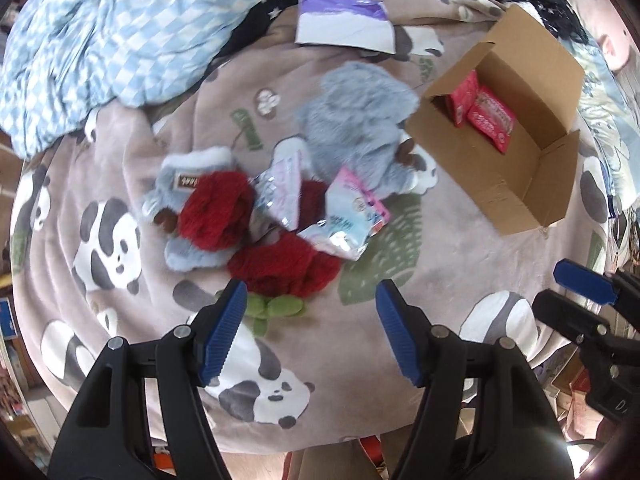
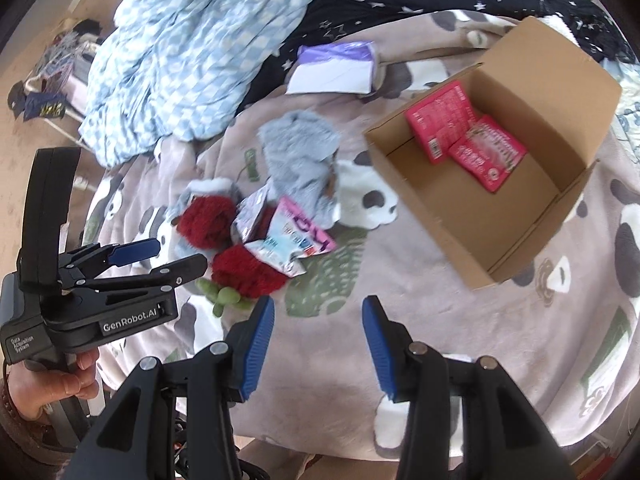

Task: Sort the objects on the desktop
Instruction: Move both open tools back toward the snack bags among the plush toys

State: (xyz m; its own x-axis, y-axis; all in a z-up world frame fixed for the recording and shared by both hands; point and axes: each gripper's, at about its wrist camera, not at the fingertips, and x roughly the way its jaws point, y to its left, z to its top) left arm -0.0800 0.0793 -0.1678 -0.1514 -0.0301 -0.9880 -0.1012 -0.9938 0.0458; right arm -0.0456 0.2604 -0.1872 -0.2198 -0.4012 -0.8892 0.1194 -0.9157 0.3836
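You are working over a panda-print blanket (image 1: 120, 152) that is covering the whole surface, with a blue checked quilt (image 1: 112, 28) bunching up along its far left edge. To the right, an open cardboard box (image 1: 496, 184) is sitting on the blanket with its flaps standing up, and two red packets (image 2: 466, 136) are lying inside it against the far end.

Left of the box, a grey-blue fluffy garment (image 1: 356, 116) is lying near the middle of the blanket. Just in front of it a pile is spreading out: red fuzzy items (image 1: 216, 210), a pale blue plush piece (image 1: 192, 176) partly under them, and shiny pink-and-blue snack packets (image 1: 344, 216) resting on top. A small green plush bit (image 2: 222, 294) is poking out at the near edge of the pile. Further back, a purple-and-white pack (image 1: 344, 24) is lying apart from everything else.

You are holding your left gripper (image 1: 310, 330) above the near edge of the pile, its blue pads standing wide apart with nothing between them. Your right gripper (image 2: 318, 342) is hovering over bare blanket between the pile and the box, jaws moderately apart and empty.
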